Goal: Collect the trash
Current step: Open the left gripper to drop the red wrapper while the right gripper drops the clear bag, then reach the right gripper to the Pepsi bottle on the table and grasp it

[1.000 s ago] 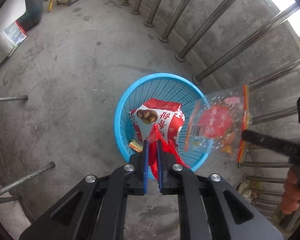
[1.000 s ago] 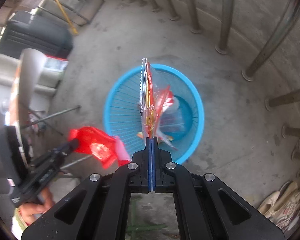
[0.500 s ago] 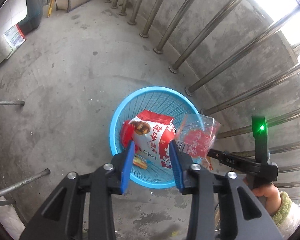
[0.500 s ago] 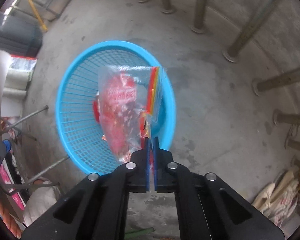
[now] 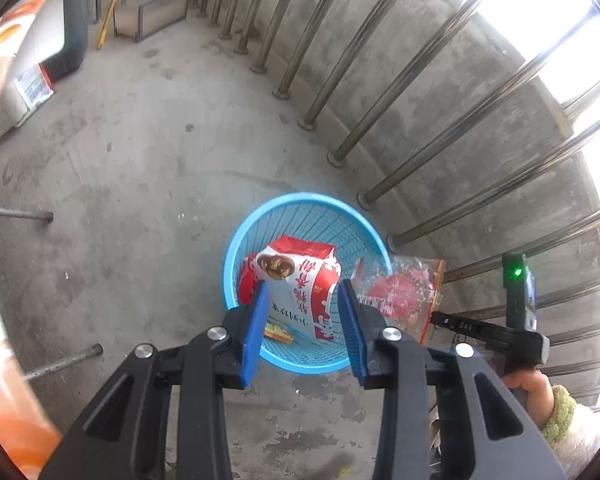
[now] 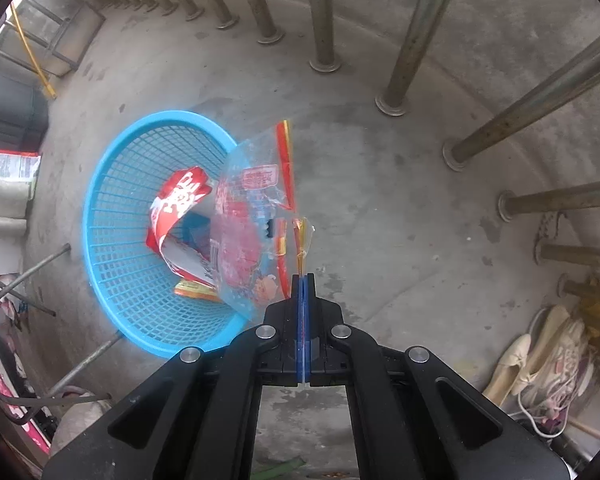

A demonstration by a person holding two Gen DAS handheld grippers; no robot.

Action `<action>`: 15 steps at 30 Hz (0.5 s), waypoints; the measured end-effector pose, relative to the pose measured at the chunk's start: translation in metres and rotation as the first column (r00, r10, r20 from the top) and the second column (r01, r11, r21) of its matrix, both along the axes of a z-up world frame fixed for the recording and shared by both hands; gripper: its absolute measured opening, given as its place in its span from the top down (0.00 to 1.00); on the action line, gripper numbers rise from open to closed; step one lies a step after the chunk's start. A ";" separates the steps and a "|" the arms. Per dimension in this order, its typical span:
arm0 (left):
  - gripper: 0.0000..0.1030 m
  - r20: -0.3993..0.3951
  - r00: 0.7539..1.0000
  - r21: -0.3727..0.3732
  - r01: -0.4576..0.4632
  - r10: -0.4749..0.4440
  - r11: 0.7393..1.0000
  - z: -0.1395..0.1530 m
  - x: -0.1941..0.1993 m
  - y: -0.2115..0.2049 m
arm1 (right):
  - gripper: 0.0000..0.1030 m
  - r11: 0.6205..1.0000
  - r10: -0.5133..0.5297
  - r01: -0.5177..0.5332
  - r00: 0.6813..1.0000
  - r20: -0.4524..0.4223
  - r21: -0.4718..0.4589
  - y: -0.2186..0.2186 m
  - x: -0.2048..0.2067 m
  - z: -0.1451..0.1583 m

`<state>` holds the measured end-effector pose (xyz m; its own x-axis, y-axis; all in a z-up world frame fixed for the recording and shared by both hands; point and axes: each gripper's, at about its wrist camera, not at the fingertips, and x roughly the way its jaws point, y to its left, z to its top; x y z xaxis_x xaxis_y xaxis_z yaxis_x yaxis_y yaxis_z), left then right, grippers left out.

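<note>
A blue mesh basket (image 5: 230, 256) stands on the concrete floor. In it lie a red-and-white snack bag (image 5: 300, 276) and a small yellow wrapper (image 5: 278, 332). My left gripper (image 5: 302, 286) hovers above the basket, open, with nothing between its blue pads. My right gripper (image 6: 304, 280) points down, shut on the corner of a clear plastic bag with red print (image 6: 248, 232). That bag hangs over the basket's right rim (image 6: 96, 184), above the snack bag (image 6: 180, 200). In the left wrist view the clear bag (image 5: 404, 296) and the right gripper (image 5: 436, 318) sit just right of the basket.
Steel railing posts (image 6: 404, 40) curve round behind and to the right of the basket. Pale shoes (image 6: 540, 360) lie at the lower right. Thin metal legs (image 5: 60, 360) stick out at the left. A hand with a green cuff (image 5: 532, 392) holds the right gripper.
My left gripper opened and let the snack bag fall into the basket, then rose. My right gripper brought the clear bag from the side to over the basket's rim.
</note>
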<state>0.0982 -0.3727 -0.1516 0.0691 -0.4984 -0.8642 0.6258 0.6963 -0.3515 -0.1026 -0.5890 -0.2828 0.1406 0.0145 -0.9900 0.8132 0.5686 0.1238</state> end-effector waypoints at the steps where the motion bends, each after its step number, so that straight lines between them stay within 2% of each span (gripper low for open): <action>1: 0.67 0.007 1.000 -0.015 -0.007 0.007 1.000 0.005 0.000 0.004 | 1.00 1.000 0.003 -0.003 1.000 0.000 -0.004 0.001 0.001 0.000; 6: 0.67 0.033 0.999 -0.053 -0.019 0.021 0.998 0.026 -0.002 0.019 | 1.00 0.999 0.036 -0.036 0.999 0.009 -0.008 0.010 0.021 -0.007; 9: 0.67 0.060 0.998 -0.082 -0.018 0.023 0.997 0.044 -0.006 0.033 | 0.94 0.999 0.039 -0.039 0.999 -0.006 0.011 0.015 0.037 -0.016; 10: 0.67 0.073 0.997 -0.090 -0.017 0.024 0.996 0.050 -0.007 0.038 | 0.82 0.999 0.033 -0.033 0.999 0.000 0.029 0.016 0.040 -0.019; 11: 0.67 0.083 0.996 -0.100 -0.016 0.024 0.995 0.055 -0.008 0.043 | 0.74 0.999 0.028 -0.028 1.000 -0.004 0.033 0.017 0.043 -0.019; 12: 0.67 0.094 0.995 -0.109 -0.017 0.027 0.994 0.060 -0.009 0.048 | 0.59 0.999 0.022 -0.022 1.000 -0.010 0.023 0.018 0.044 -0.018; 13: 0.67 0.107 0.994 -0.119 -0.023 0.036 0.993 0.066 -0.009 0.056 | 0.54 1.000 0.011 -0.011 1.000 -0.004 0.011 0.018 0.045 -0.015; 15: 0.67 0.126 0.990 -0.147 -0.039 0.057 0.988 0.078 -0.009 0.072 | 0.54 1.000 -0.002 0.002 1.000 0.023 0.004 0.019 0.044 -0.007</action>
<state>0.0890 -0.3007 -0.0737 0.2024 -0.6102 -0.7659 0.6396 0.6747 -0.3684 -0.0590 -0.5703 -0.2899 0.1633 0.0180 -0.9864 0.8114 0.5663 0.1446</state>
